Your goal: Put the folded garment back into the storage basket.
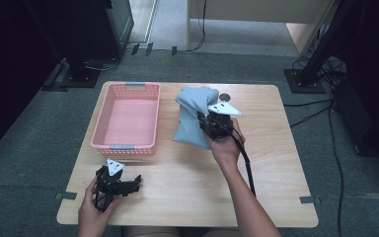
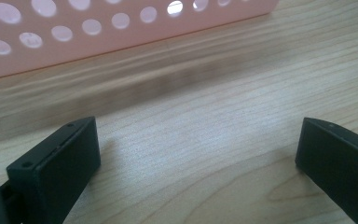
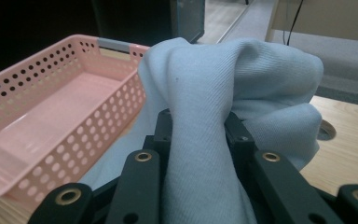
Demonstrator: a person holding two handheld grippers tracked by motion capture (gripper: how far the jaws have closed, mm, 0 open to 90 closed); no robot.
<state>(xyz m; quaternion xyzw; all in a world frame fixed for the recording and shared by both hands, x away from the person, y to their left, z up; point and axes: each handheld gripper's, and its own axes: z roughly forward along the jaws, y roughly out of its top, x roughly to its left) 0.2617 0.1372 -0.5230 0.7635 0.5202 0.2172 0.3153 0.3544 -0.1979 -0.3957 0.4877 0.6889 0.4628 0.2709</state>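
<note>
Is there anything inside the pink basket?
No, the high view shows the basket with a bare pink floor; the cloth sits beside it on the table.

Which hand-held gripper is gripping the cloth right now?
The right hand-held gripper, shut on the blue cloth. The left hand-held gripper rests open on the table.

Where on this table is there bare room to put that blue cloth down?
Bare wood lies along the table's near edge between the left gripper and the forearm, and right of the right gripper. The basket is empty. It is crowded around the cloth.
</note>
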